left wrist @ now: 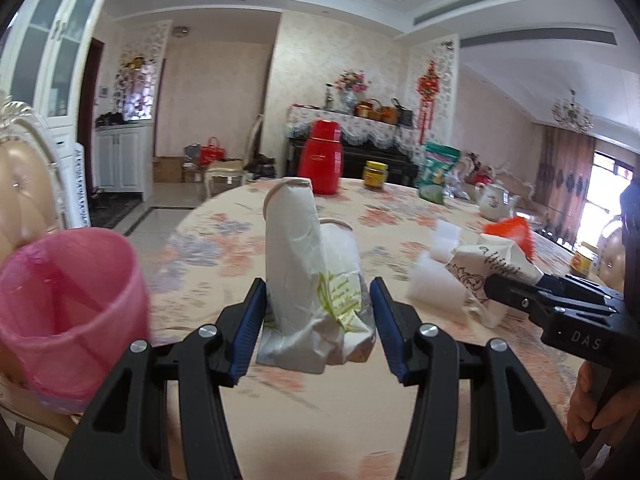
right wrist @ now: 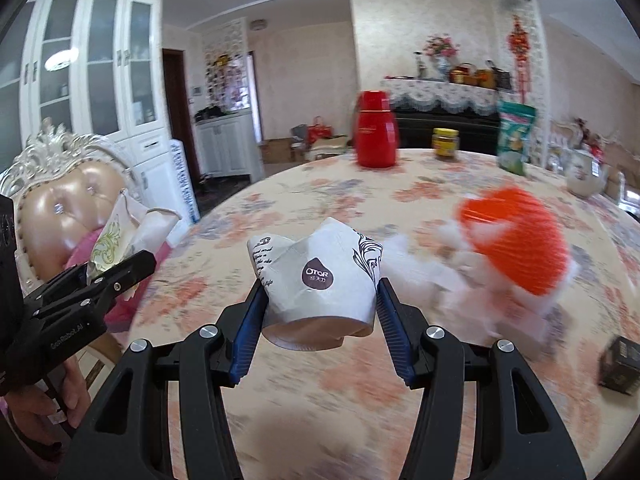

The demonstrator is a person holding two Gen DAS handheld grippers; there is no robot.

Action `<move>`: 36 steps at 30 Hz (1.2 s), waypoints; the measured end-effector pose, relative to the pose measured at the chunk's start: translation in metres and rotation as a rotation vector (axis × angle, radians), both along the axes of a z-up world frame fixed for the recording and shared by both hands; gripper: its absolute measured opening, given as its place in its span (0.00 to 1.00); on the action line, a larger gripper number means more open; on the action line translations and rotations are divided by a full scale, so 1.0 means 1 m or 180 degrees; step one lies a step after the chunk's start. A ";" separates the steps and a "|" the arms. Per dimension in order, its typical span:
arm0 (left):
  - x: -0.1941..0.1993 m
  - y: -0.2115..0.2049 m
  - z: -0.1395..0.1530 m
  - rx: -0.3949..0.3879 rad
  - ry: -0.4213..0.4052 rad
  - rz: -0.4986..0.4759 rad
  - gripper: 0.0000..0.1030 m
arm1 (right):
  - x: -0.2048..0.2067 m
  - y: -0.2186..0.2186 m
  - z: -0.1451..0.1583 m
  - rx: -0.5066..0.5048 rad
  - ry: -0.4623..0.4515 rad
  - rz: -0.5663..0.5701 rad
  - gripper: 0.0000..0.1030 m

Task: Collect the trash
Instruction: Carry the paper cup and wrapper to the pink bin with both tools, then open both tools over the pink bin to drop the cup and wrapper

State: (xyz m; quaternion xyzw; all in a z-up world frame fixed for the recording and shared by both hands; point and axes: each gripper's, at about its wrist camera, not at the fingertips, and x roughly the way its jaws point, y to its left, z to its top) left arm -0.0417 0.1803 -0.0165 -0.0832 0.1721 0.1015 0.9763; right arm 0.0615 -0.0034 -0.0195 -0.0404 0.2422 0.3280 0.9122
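Note:
My left gripper (left wrist: 318, 300) is shut on a crushed white paper cup with green print (left wrist: 312, 280), held above the floral table. It also shows in the right wrist view (right wrist: 116, 236), over the pink bin. My right gripper (right wrist: 320, 300) is shut on a crushed white paper cup with a brown OTOR logo (right wrist: 320, 276); this cup also shows in the left wrist view (left wrist: 488, 264). A bin with a pink liner (left wrist: 68, 312) stands at the table's left edge. An orange wrapper with white tissue (right wrist: 516, 248) lies on the table to the right.
A red thermos (left wrist: 322, 158), a yellow-lidded jar (left wrist: 375, 176), a green bag (left wrist: 438, 172) and a white teapot (left wrist: 496, 200) stand at the far side of the table (left wrist: 300, 412). A small dark box (right wrist: 622, 364) lies right. An ornate chair (right wrist: 68, 208) stands left.

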 end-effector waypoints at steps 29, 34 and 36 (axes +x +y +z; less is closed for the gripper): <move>-0.064 0.239 -0.006 0.0008 0.0323 0.1287 0.50 | -0.001 0.297 -0.003 -0.0248 -0.0004 0.1625 0.52; -0.061 0.258 -0.014 -0.0073 0.0344 0.1328 0.51 | 0.007 0.317 -0.008 -0.0217 0.0130 0.1732 0.53; -0.063 0.262 -0.015 -0.0091 0.0332 0.1415 0.64 | 0.008 0.324 -0.010 -0.0201 0.0153 0.1784 0.60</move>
